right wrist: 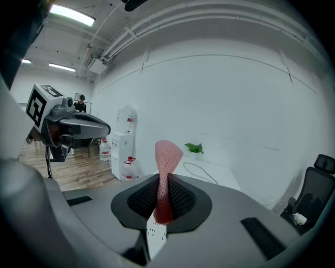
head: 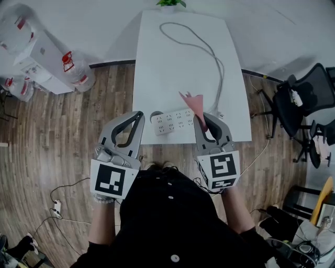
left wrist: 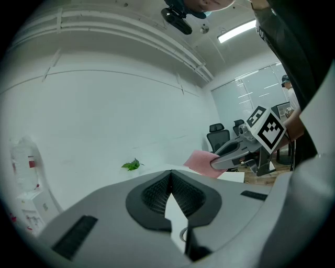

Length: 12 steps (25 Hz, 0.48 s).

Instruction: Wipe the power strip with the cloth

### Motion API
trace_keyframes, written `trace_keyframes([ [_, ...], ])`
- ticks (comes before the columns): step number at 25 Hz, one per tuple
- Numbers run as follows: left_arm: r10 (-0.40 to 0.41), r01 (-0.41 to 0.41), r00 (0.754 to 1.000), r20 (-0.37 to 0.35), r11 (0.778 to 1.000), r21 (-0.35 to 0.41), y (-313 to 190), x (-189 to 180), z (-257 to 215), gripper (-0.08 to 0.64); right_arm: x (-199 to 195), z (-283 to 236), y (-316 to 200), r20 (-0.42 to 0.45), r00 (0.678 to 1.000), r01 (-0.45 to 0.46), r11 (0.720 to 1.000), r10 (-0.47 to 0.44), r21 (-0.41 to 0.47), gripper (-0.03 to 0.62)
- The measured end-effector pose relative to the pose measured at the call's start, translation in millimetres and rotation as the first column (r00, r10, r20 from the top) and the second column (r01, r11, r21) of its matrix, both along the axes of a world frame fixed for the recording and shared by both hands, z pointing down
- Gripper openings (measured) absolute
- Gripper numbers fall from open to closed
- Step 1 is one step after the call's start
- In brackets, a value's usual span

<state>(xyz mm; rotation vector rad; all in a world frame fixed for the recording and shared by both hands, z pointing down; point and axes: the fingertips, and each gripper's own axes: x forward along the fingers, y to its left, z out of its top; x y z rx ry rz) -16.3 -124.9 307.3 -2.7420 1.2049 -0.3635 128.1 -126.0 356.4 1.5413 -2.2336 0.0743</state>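
A white power strip lies near the front edge of the white table, and its grey cable loops away toward the far end. My right gripper hovers at the strip's right end, shut on a pink cloth that sticks up out of the jaws. My left gripper is held just left of the strip, its jaws closed together with nothing between them. In the left gripper view the cloth and the right gripper show to the right, raised above the table.
A small green plant stands at the table's far edge. A white water dispenser and water bottles are at the left on the wooden floor. Black office chairs stand right. Cables lie on the floor.
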Motion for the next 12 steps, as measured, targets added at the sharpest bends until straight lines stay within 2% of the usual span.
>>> trace_keyframes([
  [12, -0.003, 0.003, 1.0, -0.001, 1.0, -0.005, 2.2, -1.2, 1.7, 0.011, -0.9, 0.4, 4.0, -0.001, 1.0, 0.0, 1.0, 0.0, -0.005, 0.055],
])
